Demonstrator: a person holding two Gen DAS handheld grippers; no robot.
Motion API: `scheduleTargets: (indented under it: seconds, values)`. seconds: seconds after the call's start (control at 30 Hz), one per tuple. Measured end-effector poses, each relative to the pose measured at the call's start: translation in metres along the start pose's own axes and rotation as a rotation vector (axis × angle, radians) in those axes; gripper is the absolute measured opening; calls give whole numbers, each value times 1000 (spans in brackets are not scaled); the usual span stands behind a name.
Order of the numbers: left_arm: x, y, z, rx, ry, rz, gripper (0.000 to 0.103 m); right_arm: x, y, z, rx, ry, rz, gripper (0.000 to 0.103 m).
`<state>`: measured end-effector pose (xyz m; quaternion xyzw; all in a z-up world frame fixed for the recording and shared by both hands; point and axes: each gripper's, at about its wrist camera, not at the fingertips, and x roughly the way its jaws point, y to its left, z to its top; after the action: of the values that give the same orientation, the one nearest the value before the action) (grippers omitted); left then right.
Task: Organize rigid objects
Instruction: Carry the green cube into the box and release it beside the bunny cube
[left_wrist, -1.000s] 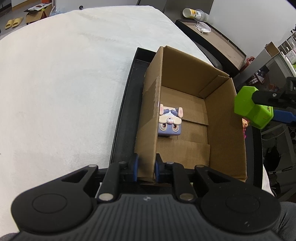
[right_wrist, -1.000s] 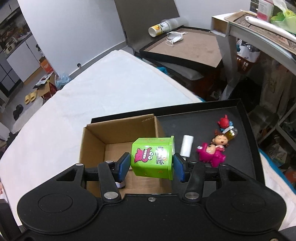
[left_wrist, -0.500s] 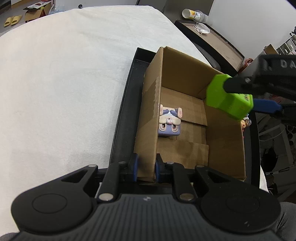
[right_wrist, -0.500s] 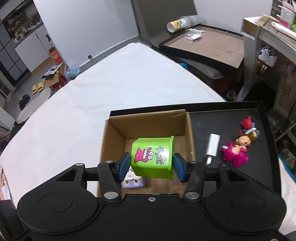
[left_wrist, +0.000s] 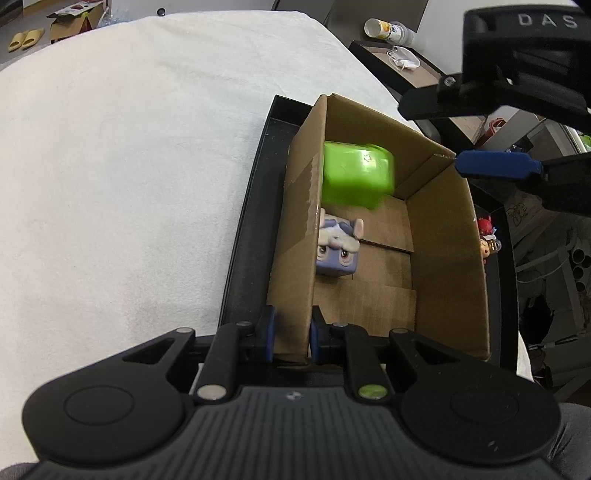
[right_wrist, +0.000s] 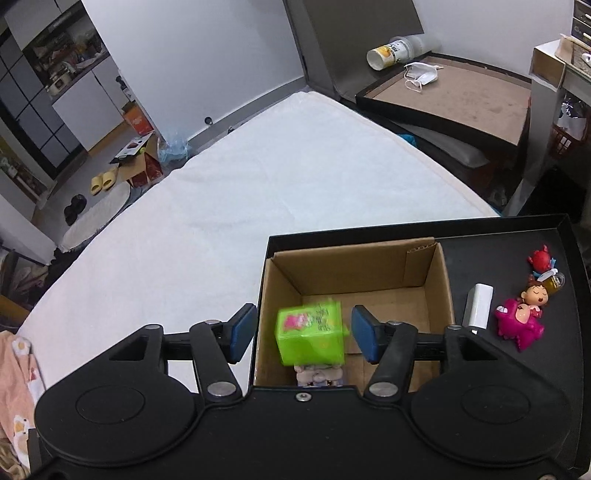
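On the tray (right_wrist: 480, 230) our left gripper (left_wrist: 291, 334) pinches the box (right_wrist: 439, 280) wall, our right gripper (right_wrist: 303, 334), jaws just opened, has let the green cube (right_wrist: 312, 334) drop in beside the bunny cube (left_wrist: 338, 251), leaving the white block (right_wrist: 478, 304) and figurines (right_wrist: 519, 319).

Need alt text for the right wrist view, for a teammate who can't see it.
The right gripper, jaws just opened, has let go of a blurred green box over the cardboard box, where a purple toy lies. Figurines and a white block lie on the black tray.
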<state>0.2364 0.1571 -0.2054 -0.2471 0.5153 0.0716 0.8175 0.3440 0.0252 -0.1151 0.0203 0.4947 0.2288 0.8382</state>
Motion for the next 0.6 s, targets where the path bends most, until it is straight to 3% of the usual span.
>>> scheduleTargets:
  seconds: [0.13, 0.6]
  values:
    - [0, -1, -1, -1, 0, 0, 17, -3, -7, -2, -2, 5, -13, 58]
    - [-1, -2, -1, 4, 3, 5, 17, -27, -44, -17, 27, -26, -62, 83]
